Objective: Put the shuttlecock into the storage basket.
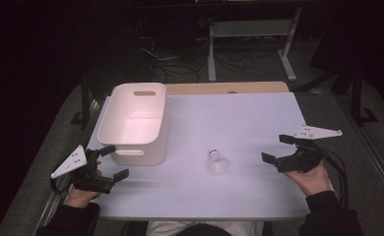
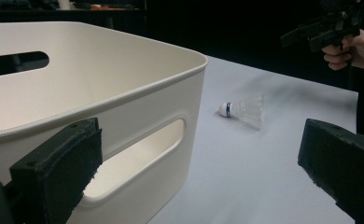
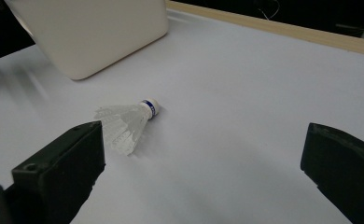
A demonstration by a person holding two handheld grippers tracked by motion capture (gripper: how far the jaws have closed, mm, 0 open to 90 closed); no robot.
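A white shuttlecock (image 1: 217,161) lies on its side on the white table (image 1: 229,123), cork end pointing away from the person. It also lies ahead in the left gripper view (image 2: 245,109) and near the left jaw in the right gripper view (image 3: 126,123). A white plastic bin (image 1: 133,123) with handle cutouts stands at the left, empty; its near wall fills the left gripper view (image 2: 101,107). My left gripper (image 1: 113,162) is open just in front of the bin. My right gripper (image 1: 277,148) is open to the right of the shuttlecock, holding nothing.
A wooden strip (image 1: 229,87) runs along the table's far edge. Beyond it, on the dark floor, stand a white table frame (image 1: 249,34) and loose cables (image 1: 180,64). The right hand and its gripper (image 2: 329,30) show far off in the left gripper view.
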